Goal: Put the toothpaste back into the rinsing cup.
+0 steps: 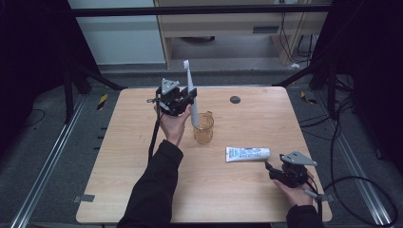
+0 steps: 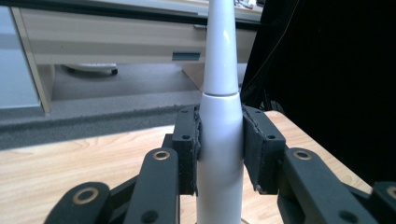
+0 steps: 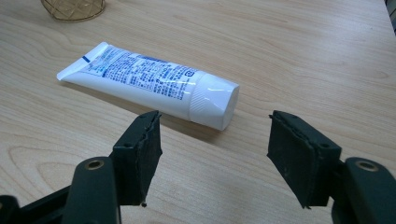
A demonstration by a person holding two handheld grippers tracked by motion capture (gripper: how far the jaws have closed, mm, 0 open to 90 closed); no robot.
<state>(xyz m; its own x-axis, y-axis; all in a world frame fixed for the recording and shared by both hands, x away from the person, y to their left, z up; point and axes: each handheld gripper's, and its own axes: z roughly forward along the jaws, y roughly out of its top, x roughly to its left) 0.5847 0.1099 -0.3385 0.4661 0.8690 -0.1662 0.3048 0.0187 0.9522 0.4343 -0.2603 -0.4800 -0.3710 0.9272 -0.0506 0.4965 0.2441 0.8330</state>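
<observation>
Wooden table [image 1: 142,190] bearing toothpaste tube [image 1: 247,154], amber glass [image 1: 203,129]

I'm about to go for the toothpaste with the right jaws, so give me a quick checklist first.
1. Left gripper clamped on toothbrush: ok.
2. Toothbrush base lowered into glass cup: cannot tell.
3. Right gripper jaws open, nothing between them: ok.
4. Toothpaste tube lying flat, cap end toward the right gripper: ok.
5. Table free around the tube: ok.
</observation>
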